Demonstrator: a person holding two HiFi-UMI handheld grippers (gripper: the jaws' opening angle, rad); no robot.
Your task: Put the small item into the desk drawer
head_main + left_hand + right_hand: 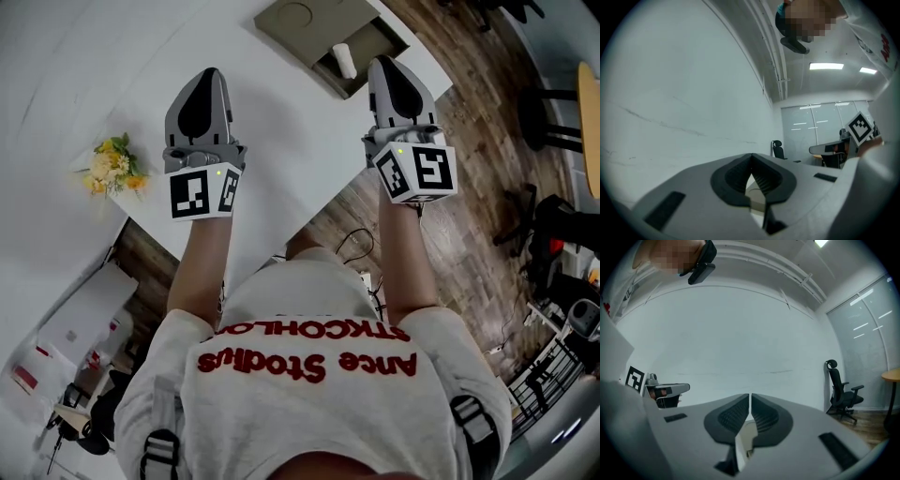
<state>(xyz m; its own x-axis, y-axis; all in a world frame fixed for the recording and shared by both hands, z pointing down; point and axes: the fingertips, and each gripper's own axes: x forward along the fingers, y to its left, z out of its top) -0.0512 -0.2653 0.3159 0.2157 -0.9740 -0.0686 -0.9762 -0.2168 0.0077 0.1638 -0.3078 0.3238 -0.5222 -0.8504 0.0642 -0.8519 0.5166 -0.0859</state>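
- My right gripper [750, 396] has its two jaws brought together, with only a thin line between the pads. Nothing stands between them, so it carries nothing.
- My left gripper [751, 156] is in the same condition: the jaws meet at the tip and they are empty.
- In the head view both grippers hang above the white bench [281, 122], side by side and well apart, with the tips pointing away from me. Neither touches anything.
- Their own cameras show only a wall and, on the right side, an office chair [841, 390]. From this I judge that both are lifted and aimed at the room, not down at the bench.
- Just beyond the tip of the right gripper, at the far edge of the bench, sits a grey-brown drawer unit [305, 21] with its drawer [375, 39] pulled out.
- The small item [344, 59], a short white roll, lies inside this open drawer, apart from both grippers.
- I judge that the placing step is finished, because the item is in the drawer and no gripper holds it.
- If the drawer must be closed, the right gripper is the nearer one. It should come down with the jaws together and push the drawer front straight in, slowly, so that the roll does not jump.
- The yellow flowers [114, 169] at the left stand well apart and are no obstacle.
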